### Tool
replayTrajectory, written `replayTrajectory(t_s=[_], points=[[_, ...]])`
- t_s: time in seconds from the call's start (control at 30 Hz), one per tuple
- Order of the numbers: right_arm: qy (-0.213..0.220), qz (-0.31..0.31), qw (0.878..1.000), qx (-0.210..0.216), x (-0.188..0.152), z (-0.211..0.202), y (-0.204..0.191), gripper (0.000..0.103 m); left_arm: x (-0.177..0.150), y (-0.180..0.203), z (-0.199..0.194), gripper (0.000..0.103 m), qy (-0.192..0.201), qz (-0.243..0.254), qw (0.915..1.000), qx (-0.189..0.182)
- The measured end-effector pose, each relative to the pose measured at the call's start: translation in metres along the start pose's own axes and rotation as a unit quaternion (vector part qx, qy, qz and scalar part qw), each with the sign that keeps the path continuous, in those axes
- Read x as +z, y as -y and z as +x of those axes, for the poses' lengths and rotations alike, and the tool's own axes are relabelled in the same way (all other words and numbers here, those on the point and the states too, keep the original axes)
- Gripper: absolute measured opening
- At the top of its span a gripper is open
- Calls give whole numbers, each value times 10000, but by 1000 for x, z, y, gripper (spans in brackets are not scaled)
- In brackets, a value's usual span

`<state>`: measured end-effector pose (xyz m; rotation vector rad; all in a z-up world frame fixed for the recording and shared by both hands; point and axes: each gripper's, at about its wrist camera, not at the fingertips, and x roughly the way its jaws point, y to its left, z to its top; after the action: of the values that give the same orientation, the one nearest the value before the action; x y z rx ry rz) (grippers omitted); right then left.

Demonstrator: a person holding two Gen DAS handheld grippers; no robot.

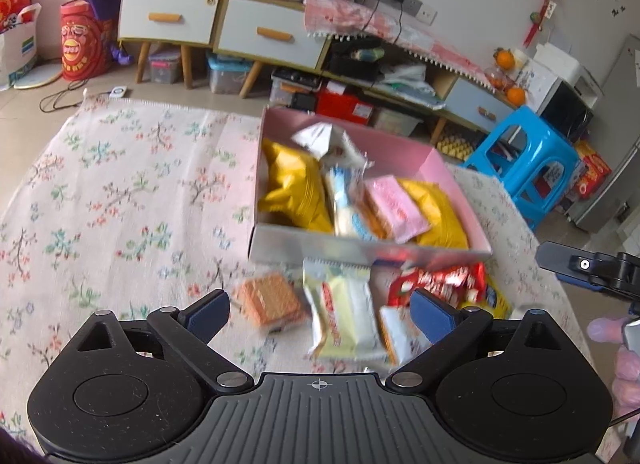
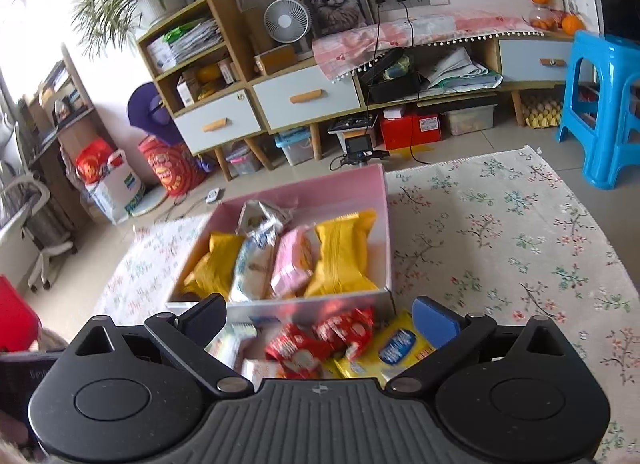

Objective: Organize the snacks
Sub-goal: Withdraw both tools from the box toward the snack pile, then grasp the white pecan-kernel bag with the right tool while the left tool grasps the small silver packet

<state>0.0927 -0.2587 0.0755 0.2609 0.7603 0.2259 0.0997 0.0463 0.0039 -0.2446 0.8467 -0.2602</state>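
1. Currently the pink box [image 1: 436,168] sits on the floral cloth [image 1: 120,192]; inside it are two yellow packs [image 2: 344,256], a pink pack [image 2: 290,264] and a white-blue pack [image 2: 254,264].
2. Just in front of the box's near wall: orange wafer pack [image 1: 270,298], pale yellow pack [image 1: 344,312], red packs [image 2: 320,338], yellow-blue pack [image 2: 396,346].
3. Your left gripper [image 1: 320,314] is released, jaws wide, nothing gripped, over those loose packs.
4. Your right gripper [image 2: 320,322] is likewise released and empty.
5. Blue stool [image 1: 524,160] stands beyond the box, off the cloth.
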Motion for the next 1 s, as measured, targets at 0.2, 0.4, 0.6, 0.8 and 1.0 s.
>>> replayTrajectory(t_s=[0.2, 0.4, 0.6, 0.8, 1.0], points=[[-50, -348, 9992, -194, -12, -6, 8, 91, -12, 3, 1, 98, -61, 200, 9998, 76], [-136, -409, 9986, -292, -20, -8, 16, 91, -26, 19, 6, 98, -166, 555, 9983, -50], [-394, -356, 9965, -649, -29, -2, 28, 91, -40, 37, 15, 98, -292, 1004, 9943, -224], [-760, -250, 9929, -879, -36, 5, 38, 91, -52, 57, 22, 96, -426, 1750, 9823, -509], [-981, -285, 9906, -915, -43, 12, 40, 91, -67, 74, 29, 84, -509, 2520, 9642, -645]])
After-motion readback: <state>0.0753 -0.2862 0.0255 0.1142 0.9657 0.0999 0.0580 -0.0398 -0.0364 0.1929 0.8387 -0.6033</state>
